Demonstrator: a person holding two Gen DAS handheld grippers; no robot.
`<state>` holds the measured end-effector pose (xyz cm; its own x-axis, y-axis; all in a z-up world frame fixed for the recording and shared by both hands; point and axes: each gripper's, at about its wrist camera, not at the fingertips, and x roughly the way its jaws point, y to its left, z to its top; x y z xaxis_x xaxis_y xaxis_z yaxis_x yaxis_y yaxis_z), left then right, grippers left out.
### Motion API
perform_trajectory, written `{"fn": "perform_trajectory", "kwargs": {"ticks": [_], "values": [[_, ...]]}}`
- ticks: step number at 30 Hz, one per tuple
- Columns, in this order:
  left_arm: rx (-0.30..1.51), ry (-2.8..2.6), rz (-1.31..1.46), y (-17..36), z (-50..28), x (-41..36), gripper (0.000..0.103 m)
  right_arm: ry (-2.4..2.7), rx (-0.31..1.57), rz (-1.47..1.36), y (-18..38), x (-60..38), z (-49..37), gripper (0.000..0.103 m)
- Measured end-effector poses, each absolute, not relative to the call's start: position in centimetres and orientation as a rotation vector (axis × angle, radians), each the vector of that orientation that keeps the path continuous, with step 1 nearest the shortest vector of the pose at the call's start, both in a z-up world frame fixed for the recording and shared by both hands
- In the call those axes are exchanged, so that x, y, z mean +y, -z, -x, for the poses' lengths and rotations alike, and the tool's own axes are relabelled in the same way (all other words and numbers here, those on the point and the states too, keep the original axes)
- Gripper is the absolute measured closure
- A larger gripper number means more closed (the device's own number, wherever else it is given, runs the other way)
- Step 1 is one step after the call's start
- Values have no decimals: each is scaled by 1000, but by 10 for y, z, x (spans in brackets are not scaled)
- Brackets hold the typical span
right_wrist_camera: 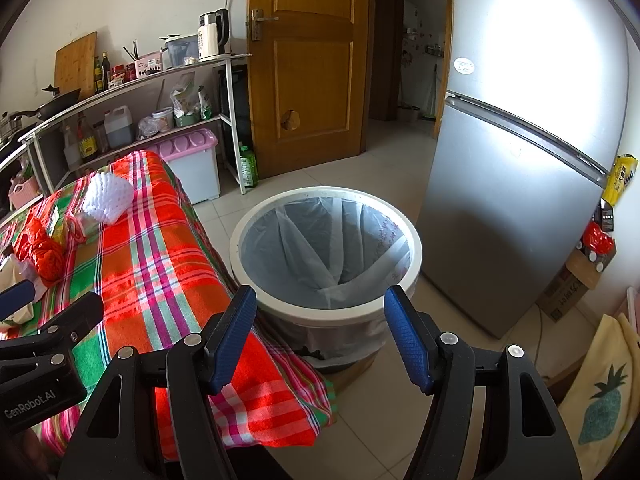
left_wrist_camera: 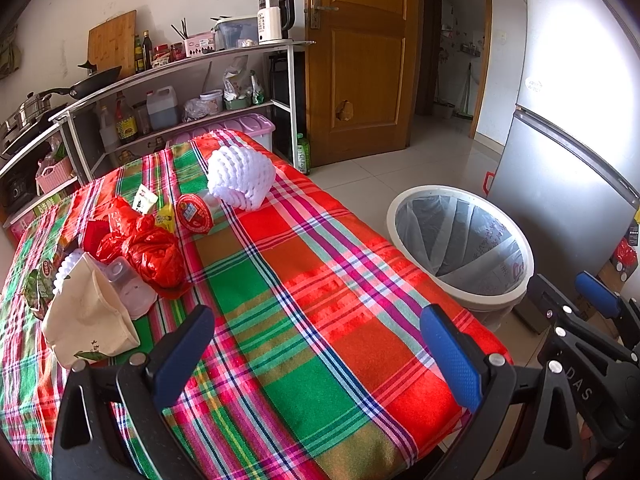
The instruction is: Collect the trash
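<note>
While both tools hang empty with their jaws spread wide, the trash waits in a cluster at the far left of the checked tablecloth (left_wrist_camera: 320,300): a crumpled red plastic bag (left_wrist_camera: 148,248), a beige paper bag (left_wrist_camera: 86,320), a red-lidded cup (left_wrist_camera: 195,213), small wrappers (left_wrist_camera: 146,199) and, farther back, a white foam fruit net (left_wrist_camera: 241,176). The left gripper (left_wrist_camera: 320,356) hovers over the bare near cloth; the right gripper (right_wrist_camera: 320,336) sits above the lined bin (right_wrist_camera: 256,216), which stands on the floor just right of the table.

The likely trouble is the pile itself: the pieces touch and overlap, so a grab could drag neighbours along or snag the loose cloth. Light pieces such as the net may slip free and miss the rim.

Open cloth between pile and right edge gives room to travel; the fridge (right_wrist_camera: 500,200) stands close behind the bin, on its right.
</note>
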<state>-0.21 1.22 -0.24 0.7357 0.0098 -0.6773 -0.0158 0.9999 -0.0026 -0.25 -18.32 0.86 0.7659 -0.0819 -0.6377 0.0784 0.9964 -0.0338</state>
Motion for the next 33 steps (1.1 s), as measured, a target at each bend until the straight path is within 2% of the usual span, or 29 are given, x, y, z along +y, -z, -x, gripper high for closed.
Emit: {"fn": "perform_trajectory", "kwargs": {"ticks": [12, 28, 33], "values": [[726, -45, 23, -4, 9, 36, 0, 20, 667, 8, -14, -173, -2, 36], [713, -300, 123, -10, 31, 178, 0, -407, 628, 65, -28, -73, -65, 36], [754, -298, 180, -5, 29, 214, 0, -506, 692, 40, -28, -46, -102, 36]]}}
